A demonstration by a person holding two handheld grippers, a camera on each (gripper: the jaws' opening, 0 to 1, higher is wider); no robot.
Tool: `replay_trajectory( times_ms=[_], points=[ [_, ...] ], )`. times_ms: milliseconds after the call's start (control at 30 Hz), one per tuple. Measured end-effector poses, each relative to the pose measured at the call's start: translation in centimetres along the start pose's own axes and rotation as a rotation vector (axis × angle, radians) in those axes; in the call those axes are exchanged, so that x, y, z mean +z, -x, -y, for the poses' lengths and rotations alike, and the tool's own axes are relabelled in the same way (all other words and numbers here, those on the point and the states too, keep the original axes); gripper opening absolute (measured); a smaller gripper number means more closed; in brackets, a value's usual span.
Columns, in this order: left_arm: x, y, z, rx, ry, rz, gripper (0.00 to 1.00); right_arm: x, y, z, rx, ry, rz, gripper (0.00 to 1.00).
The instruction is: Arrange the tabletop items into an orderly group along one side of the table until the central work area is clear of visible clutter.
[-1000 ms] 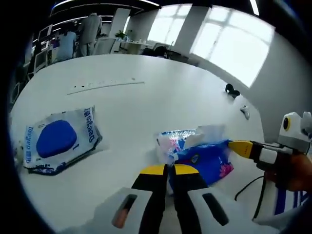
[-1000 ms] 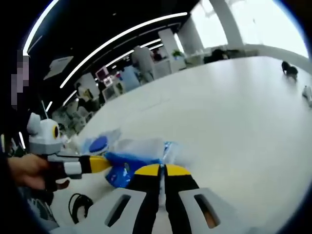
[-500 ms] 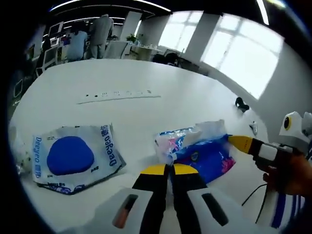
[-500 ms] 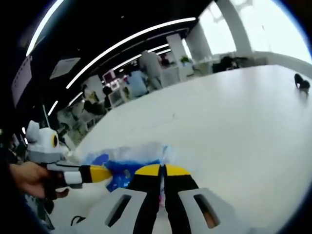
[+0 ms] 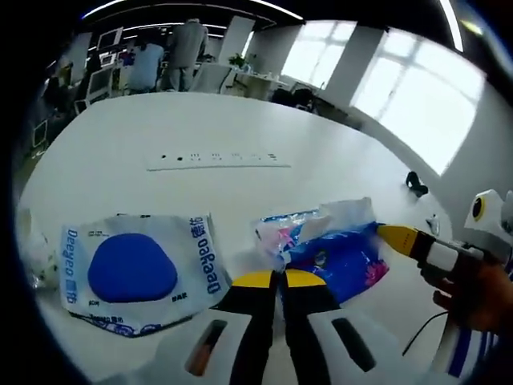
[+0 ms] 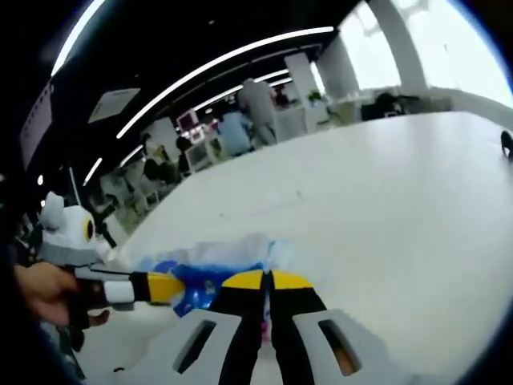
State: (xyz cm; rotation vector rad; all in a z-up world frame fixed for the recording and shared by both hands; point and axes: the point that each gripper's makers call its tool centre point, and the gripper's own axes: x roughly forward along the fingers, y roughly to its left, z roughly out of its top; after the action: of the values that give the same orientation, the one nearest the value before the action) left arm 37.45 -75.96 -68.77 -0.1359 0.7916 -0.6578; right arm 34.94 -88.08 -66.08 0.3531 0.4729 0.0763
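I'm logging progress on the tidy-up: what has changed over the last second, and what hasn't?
Both grippers, the left gripper and the right gripper, stay shut on the crinkly blue plastic tissue pack, carrying it toward the white wet-wipe pouch with the blue oval lid, which now looms nearer and larger. Nothing was released. The white table and the pouch look unmoved.

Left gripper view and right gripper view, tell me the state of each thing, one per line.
Left gripper: shut on tissue pack.
Right gripper: shut on tissue pack.
Tissue pack: blue, crumpled, tissue poking out, held from both ends.
Wipes pack: lying flat, untouched, beside tissue pack.
Table: white, a long strip lying across its middle.
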Motion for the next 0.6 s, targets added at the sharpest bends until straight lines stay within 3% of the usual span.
replay_trajectory(
  times_ms=[600],
  points=[
    [0.6, -2.7, -2.6, 0.048, 0.05, -0.024, 0.02, -0.3, -4.7, 0.6, 0.033, -0.002, -0.045, 0.0]
  ],
)
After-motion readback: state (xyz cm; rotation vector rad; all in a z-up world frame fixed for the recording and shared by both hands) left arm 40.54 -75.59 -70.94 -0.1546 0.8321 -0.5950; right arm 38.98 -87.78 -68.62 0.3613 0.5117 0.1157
